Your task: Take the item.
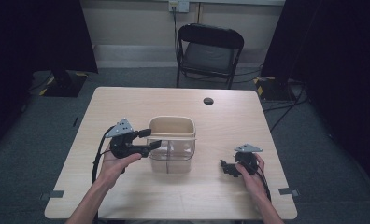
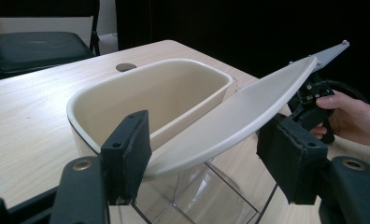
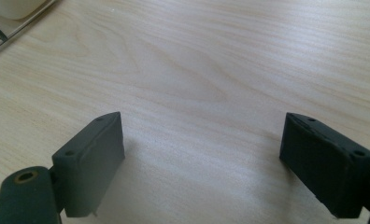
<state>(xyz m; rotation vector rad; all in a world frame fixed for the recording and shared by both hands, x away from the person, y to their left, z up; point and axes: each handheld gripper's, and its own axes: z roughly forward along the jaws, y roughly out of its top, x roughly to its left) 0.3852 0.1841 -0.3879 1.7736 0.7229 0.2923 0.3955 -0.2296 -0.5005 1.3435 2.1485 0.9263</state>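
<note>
A clear plastic bin [image 1: 171, 153] with a beige inner tub [image 1: 171, 126] stands in the middle of the table. A beige curved lid [image 2: 234, 116] slants across its rim. My left gripper [image 1: 151, 139] reaches the bin from the left, and in the left gripper view [image 2: 202, 144] its jaws are shut on the lid's lower end, one pad on each side. My right gripper [image 1: 227, 169] rests in a hand to the right of the bin. In its own view [image 3: 202, 158] the jaws stand wide open over bare wood with nothing between them.
The wooden table [image 1: 127, 102] has a round cable hole [image 1: 208, 101] at the back. A black folding chair [image 1: 209, 51] stands behind the far edge. The other hand with its gripper [image 2: 314, 102] shows beyond the lid. Dark curtains flank the room.
</note>
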